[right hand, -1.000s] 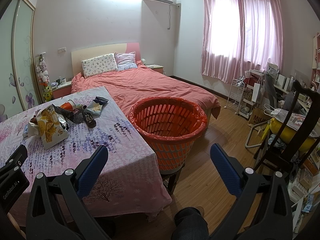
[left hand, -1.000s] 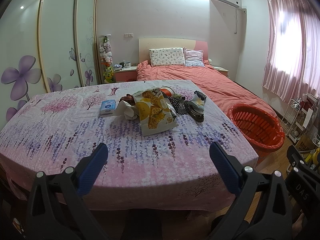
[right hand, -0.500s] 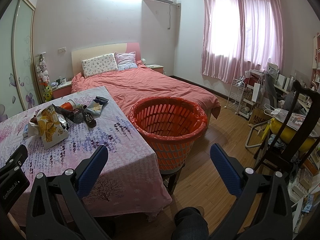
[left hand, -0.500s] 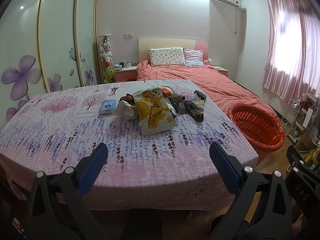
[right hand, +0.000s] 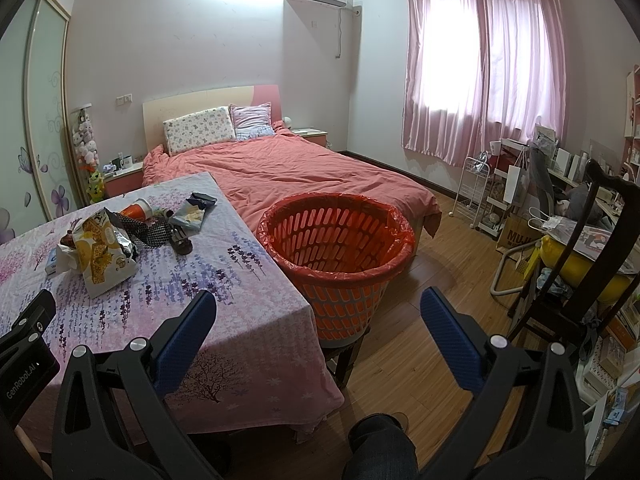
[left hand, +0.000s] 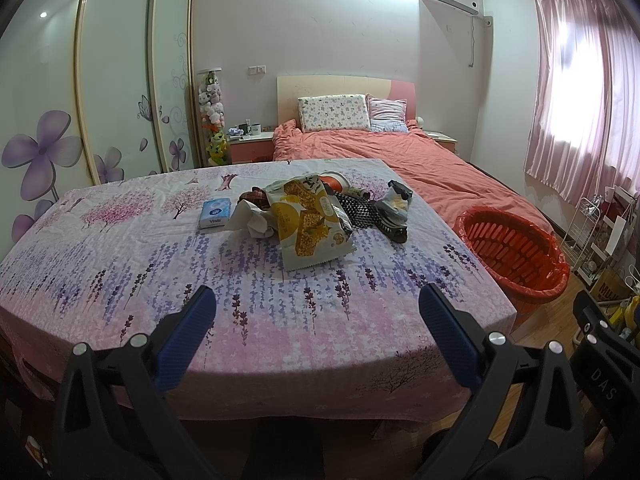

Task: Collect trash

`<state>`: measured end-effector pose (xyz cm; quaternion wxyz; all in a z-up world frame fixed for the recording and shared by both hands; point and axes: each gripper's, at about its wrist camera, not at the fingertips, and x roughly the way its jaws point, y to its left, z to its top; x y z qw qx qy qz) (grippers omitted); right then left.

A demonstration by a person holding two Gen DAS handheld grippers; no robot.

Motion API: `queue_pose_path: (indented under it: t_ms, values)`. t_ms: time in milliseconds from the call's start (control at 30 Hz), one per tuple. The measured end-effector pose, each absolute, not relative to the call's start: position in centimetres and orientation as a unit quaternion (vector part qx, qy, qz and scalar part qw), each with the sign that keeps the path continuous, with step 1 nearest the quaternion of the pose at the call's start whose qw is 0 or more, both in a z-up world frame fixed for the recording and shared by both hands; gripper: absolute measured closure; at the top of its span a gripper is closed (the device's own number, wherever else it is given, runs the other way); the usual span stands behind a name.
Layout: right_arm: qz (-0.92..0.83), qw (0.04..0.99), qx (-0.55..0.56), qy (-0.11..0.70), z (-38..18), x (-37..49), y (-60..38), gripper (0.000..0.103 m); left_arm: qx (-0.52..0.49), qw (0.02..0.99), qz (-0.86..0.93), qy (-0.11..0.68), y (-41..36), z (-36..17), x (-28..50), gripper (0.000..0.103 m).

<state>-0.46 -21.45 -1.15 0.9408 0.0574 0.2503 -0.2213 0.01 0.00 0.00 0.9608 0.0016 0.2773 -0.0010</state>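
Both your left gripper [left hand: 316, 312] and right gripper [right hand: 318, 314] hang released, fingers spread on nothing; the trash pile [left hand: 320, 212] sits mid-bench on the floral bench [left hand: 120, 272], the red basket [right hand: 336, 248] just off its right edge; reach far for the yellow snack bag [left hand: 308, 224] first, pinching a loose edge; nothing has shifted since the earlier frame.

Flower-print table [left hand: 120, 264], strewn mid-top with a yellow snack bag [left hand: 308, 220], crumpled tissue [left hand: 252, 218], tissue pack [left hand: 216, 213], dark wrappers [left hand: 380, 216].
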Motion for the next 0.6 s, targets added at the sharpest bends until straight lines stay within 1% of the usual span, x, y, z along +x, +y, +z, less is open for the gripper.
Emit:
queue_pose_path:
  t_ms: [600]
  values:
    - [-0.217, 0.945, 0.047, 0.240, -1.19, 0.15, -21.37, 0.002, -0.004, 0.959, 0.012, 0.283, 0.55, -0.26, 0.96, 0.004]
